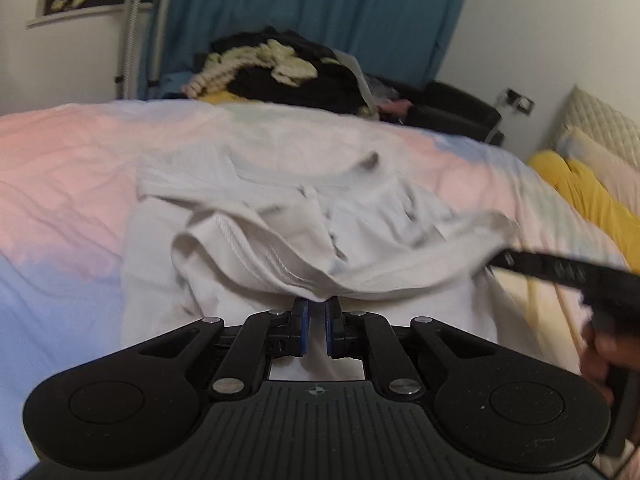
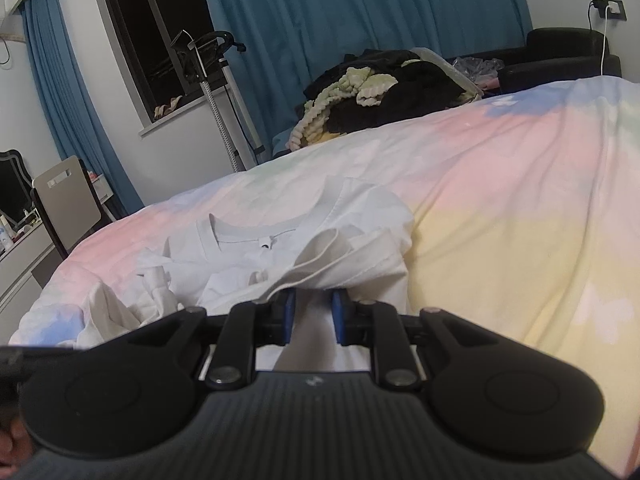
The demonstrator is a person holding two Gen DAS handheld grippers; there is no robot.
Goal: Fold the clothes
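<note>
Both grippers, left [image 1: 317,307] and right [image 2: 314,298], have jaws clamped on the white t-shirt's [image 2: 360,256] hem just ahead, so uneven pulling could skew the fold.

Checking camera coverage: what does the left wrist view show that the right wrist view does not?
Left wrist only: yellow cloth by the pillows and the right gripper reaching into the white T-shirt. Right wrist only: a chair, a dark window and the shirt's neckline. Both: the pastel bedsheet, blue curtain and clothes pile.
</note>
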